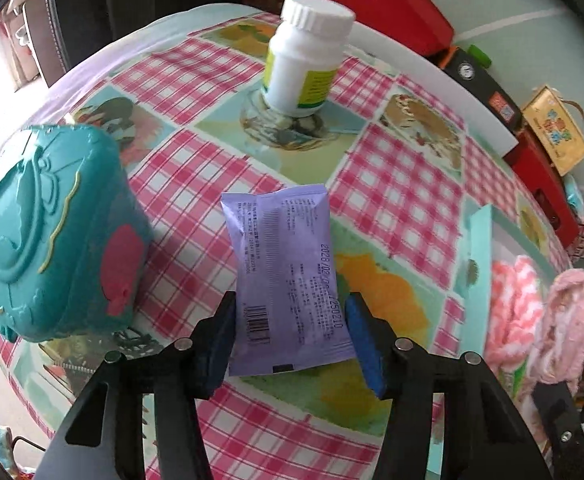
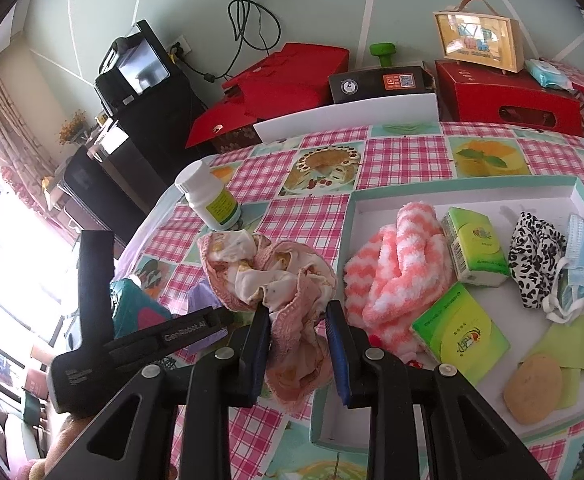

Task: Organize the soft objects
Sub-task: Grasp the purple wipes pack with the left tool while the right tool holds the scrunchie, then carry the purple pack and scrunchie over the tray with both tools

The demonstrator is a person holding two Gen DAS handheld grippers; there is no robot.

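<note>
A purple plastic packet (image 1: 288, 264) sits between the blue pads of my left gripper (image 1: 290, 308), which presses on both of its long edges just above the checked tablecloth. In the right wrist view, my right gripper (image 2: 297, 312) is shut on a crumpled pink cloth (image 2: 276, 272) that hangs over the table just left of the mint-rimmed white tray (image 2: 463, 184). The same cloth (image 1: 567, 320) shows at the right edge of the left wrist view. A pink-and-white striped fluffy sock (image 2: 399, 264) lies in the tray's left part.
A white pill bottle (image 1: 303, 60) stands farther back on the table, and a teal embossed box (image 1: 48, 232) lies left of the packet. The tray also holds two green tissue packs (image 2: 473, 246), a leopard-print cloth (image 2: 535, 256), a blue face mask (image 2: 583, 264) and a tan round pad (image 2: 531, 388). Red boxes (image 2: 292, 76) line the wall.
</note>
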